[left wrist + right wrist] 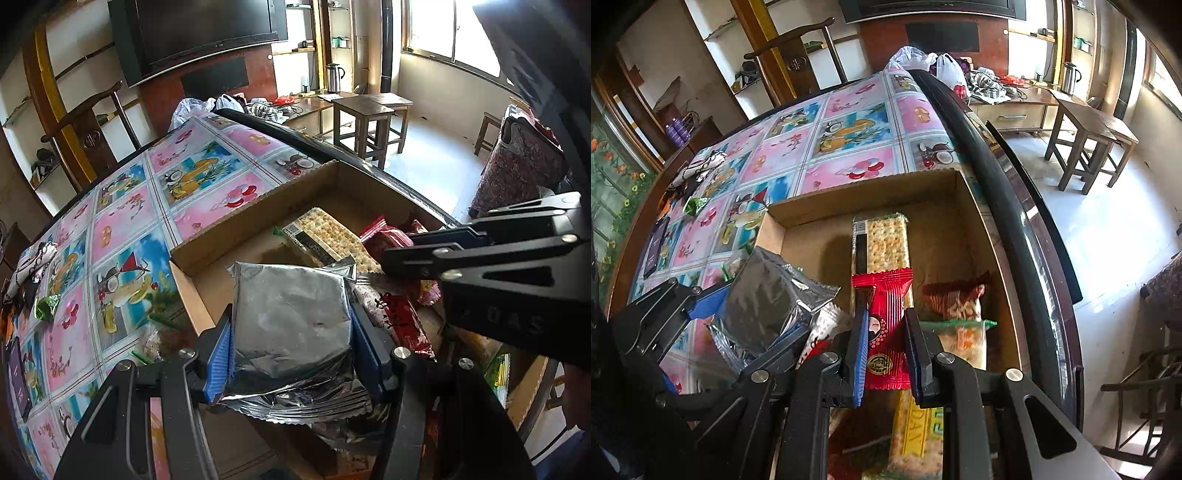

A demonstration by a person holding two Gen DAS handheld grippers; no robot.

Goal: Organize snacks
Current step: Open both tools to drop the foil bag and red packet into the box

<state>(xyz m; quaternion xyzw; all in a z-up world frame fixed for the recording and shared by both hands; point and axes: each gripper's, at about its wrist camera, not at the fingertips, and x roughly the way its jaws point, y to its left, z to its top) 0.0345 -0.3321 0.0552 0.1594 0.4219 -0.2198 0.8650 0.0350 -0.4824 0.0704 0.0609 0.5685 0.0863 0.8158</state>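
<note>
- A living room with a wall screen and wooden stools lay behind a table (122, 221) under a fruit-print cloth, a cardboard box (258, 210) at its edge.
- Left wrist view: the left gripper (291, 332) had its jaws part-open and clamped on a silver foil packet (291, 317), above the box's near corner, a cracker pack (325, 236) inside.
- Right wrist view: the right gripper (886, 350) had its jaws pinched narrowly on a red snack pouch (886, 314) over the box.
- Risk: slick foil might slip from the pads, and the two grippers, close together, could collide.
</note>
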